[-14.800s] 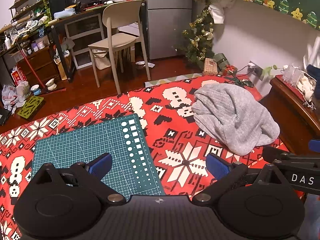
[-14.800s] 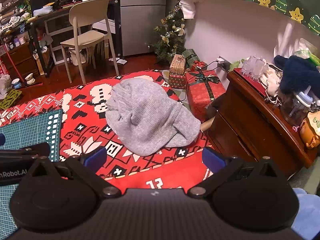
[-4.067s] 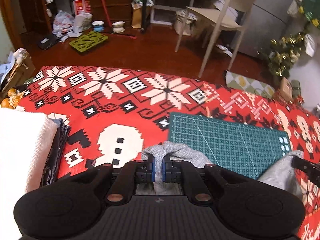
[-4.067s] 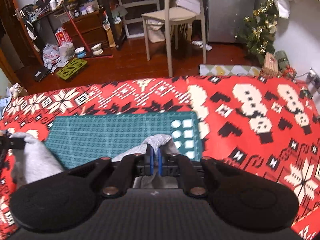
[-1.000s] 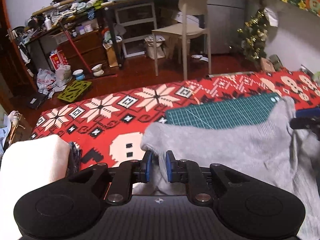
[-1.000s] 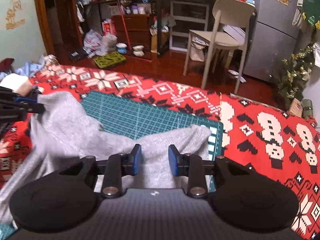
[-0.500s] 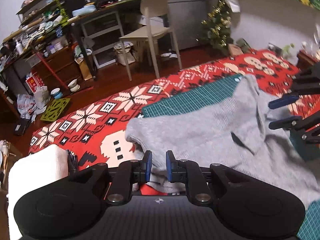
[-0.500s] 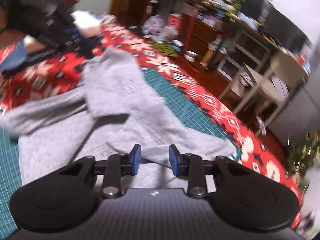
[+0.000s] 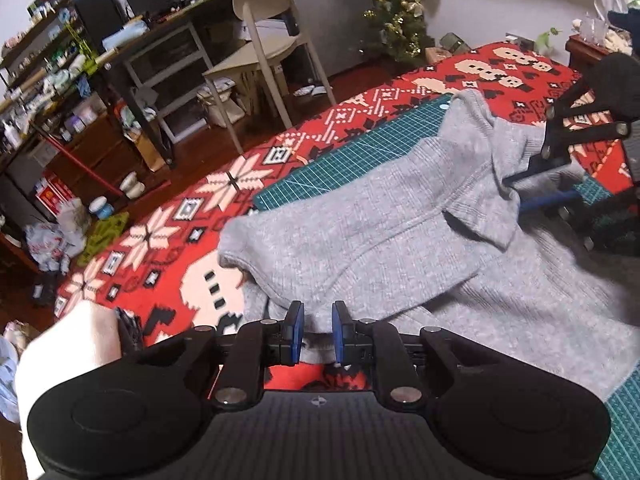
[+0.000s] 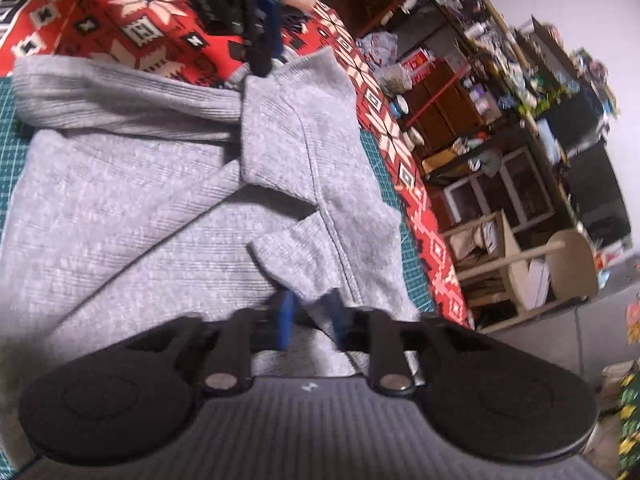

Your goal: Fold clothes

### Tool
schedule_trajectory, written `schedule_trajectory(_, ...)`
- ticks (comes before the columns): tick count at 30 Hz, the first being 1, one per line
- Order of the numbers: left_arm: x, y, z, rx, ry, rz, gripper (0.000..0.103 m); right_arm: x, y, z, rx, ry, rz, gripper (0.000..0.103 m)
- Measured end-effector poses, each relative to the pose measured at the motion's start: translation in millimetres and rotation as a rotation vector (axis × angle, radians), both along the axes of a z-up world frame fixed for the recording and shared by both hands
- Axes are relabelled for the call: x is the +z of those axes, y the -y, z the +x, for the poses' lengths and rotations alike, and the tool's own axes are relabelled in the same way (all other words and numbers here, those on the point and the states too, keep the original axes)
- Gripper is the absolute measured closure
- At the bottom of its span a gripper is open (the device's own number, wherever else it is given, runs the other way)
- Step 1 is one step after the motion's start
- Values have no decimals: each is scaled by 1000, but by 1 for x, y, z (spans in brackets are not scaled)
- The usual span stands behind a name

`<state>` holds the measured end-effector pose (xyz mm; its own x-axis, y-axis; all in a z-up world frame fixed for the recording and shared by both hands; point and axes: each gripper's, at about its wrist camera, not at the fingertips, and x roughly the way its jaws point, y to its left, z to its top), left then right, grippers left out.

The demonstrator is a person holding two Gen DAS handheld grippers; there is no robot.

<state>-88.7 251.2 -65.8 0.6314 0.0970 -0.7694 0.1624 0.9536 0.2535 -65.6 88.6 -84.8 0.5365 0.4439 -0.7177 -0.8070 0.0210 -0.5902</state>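
While spread over the green cutting mat (image 9: 352,160) and the red patterned blanket (image 9: 168,232), lies mostly flat but still rumpled: grey knitted sweater (image 9: 400,240), with one sleeve folded across the body.

At far left in the left wrist view: stack of folded clothes (image 9: 68,344), white on top, darker pieces under it, resting on the blanket just beside the sweater's edge. Further back on the floor: beige chair (image 9: 264,40), cluttered desk and shelves, small Christmas tree (image 9: 398,16) by the wall.

Left gripper (image 9: 314,332) low at the near edge of the sweater, jaws narrow with a small gap, grey fabric lying between the blue pads (image 9: 297,330). Cannot tell whether pinched or only lying there loose.

To the right, right gripper (image 9: 538,190) at the far side of the sweater, beside the collar area. In its own view, right gripper (image 10: 310,320) with jaws narrow too, a fold of the sleeve cuff running into the gap. Picture blurred, so cannot tell if really clamped.
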Motion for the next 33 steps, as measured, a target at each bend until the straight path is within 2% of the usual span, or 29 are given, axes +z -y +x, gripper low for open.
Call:
schedule_trajectory(1,0,0,-1,-7,-2,1,88,2,1,2,-12,-13,10,95)
schedule_trajectory(9,-5,7,-5,-58,-18,17,88,26,2,28,-158,-165,150,95)
schedule_trajectory(15,-7,13,6,-56,7,63,88,37,-2,37,-196,-168,189,95)
schedule_trajectory(21,-6,3,27,49,6,-34,89,37,-11,51,-251,-184,234,95)
schedule_trajectory(24,-4,-8,41,131,9,-112,89,38,-14,68,-318,-227,280,95)
schedule_trajectory(33,-3,-36,74,327,36,-216,89,38,-19,118,-523,-396,464,93)
